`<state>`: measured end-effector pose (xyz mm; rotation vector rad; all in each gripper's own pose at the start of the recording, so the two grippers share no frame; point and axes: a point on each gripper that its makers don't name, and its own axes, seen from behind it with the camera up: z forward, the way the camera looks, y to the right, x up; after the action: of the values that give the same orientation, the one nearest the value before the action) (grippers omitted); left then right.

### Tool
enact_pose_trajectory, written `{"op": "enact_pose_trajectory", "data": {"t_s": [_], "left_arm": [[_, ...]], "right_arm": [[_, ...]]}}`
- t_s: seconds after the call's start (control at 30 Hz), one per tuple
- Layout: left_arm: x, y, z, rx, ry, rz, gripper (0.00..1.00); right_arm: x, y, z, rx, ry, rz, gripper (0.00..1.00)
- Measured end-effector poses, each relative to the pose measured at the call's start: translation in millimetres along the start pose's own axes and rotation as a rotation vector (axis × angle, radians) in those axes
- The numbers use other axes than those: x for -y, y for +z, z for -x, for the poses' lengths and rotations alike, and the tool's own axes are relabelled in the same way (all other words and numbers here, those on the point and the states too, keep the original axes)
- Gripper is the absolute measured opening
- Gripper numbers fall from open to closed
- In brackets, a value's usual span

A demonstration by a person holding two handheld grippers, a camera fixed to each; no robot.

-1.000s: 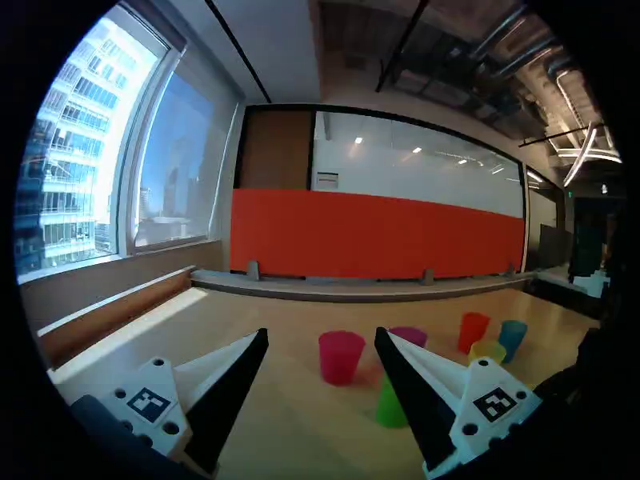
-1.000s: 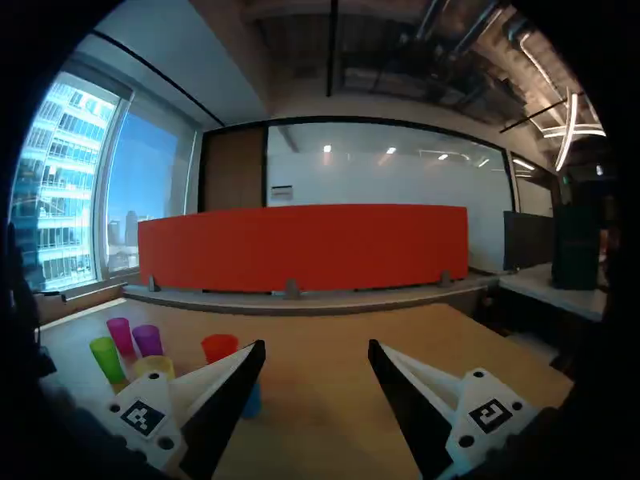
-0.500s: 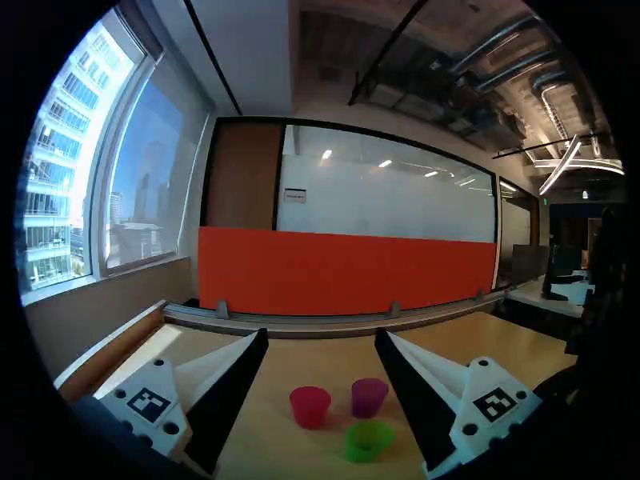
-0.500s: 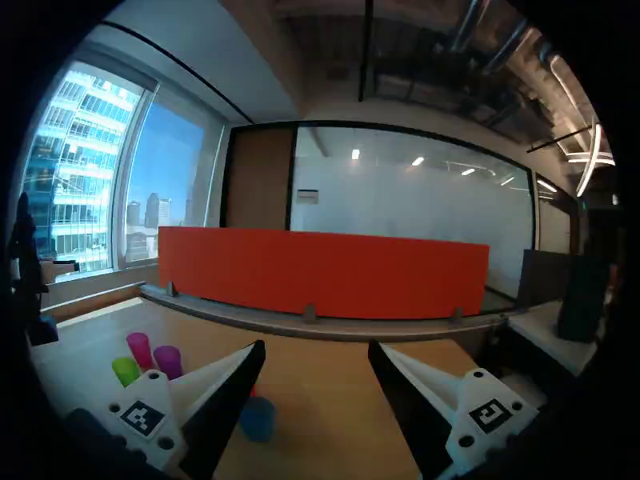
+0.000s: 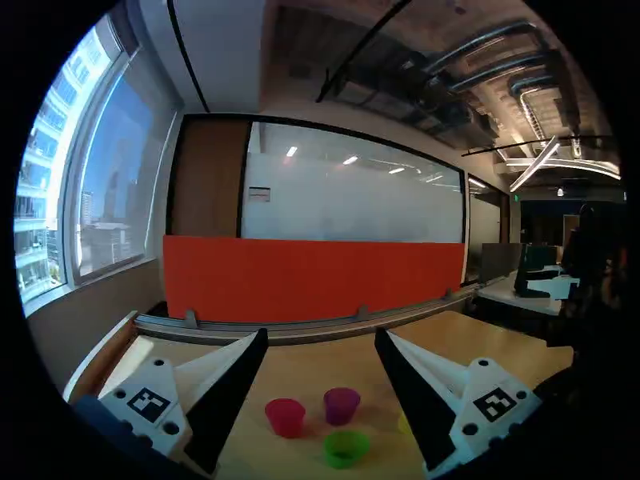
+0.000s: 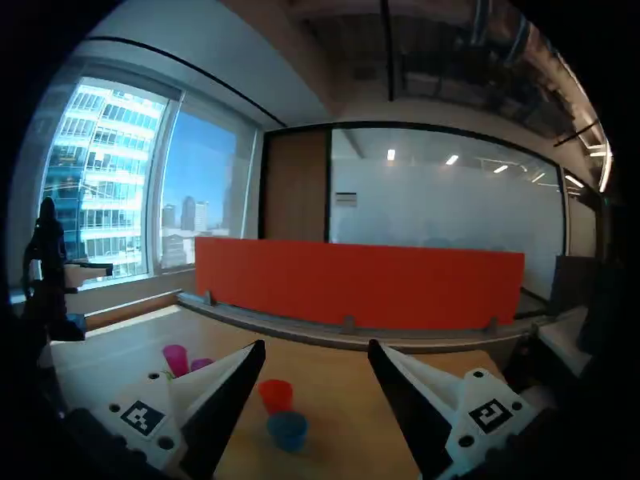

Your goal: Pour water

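Well above the table (image 5: 320, 372), left gripper (image 5: 318, 332) and right gripper (image 6: 314, 344) both gape wide, empty, touching nothing.

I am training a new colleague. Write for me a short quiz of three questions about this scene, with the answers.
1. True or false: the left gripper holds the green cup.
2. In the right gripper view, which cup stands nearer the camera than the red cup? A: blue cup. B: black cup. C: white cup.
3. Fill in: the fingers of the right gripper are ___ (open or shut).

Key: 1 false; 2 A; 3 open.
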<state>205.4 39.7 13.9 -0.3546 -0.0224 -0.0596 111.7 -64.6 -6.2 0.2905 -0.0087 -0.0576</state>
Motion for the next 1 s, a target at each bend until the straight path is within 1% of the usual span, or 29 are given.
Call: {"op": "enact_pose_trajectory", "data": {"t_s": [0.1, 0.2, 0.3, 0.4, 0.5, 0.7, 0.8, 1.0], "left_arm": [[-12.0, 2.1, 0.7, 0.013, -0.009, 0.063, 0.99], [-29.2, 3.5, -0.7, 0.024, -0.021, 0.143, 0.99], [-43.5, 2.9, -4.3, 0.024, -0.035, 0.208, 0.99], [-54.4, 1.6, -6.8, 0.017, -0.041, 0.259, 0.99], [-59.6, 2.3, -7.2, 0.014, -0.029, 0.288, 0.99], [-59.2, 5.9, -0.6, 0.036, 0.003, 0.298, 0.99], [-59.6, 6.0, 6.3, 0.059, 0.018, 0.307, 0.99], [-60.6, 5.8, 27.3, 0.125, 0.043, 0.330, 0.99]], "right_arm": [[11.9, -0.8, -1.9, 0.003, -0.008, -0.065, 0.99], [28.6, -3.6, -4.1, -0.001, -0.010, -0.145, 0.99], [43.3, -6.8, -7.9, -0.002, 0.005, -0.218, 0.99], [51.3, -8.4, -12.5, -0.010, 0.021, -0.269, 0.99], [53.5, -7.3, -14.5, -0.015, 0.025, -0.291, 0.99], [54.2, -4.4, -12.0, -0.001, 0.006, -0.311, 0.99], [54.1, -2.7, -6.6, 0.020, -0.007, -0.319, 0.99], [52.3, -1.0, 14.0, 0.091, -0.041, -0.333, 1.00]]}}
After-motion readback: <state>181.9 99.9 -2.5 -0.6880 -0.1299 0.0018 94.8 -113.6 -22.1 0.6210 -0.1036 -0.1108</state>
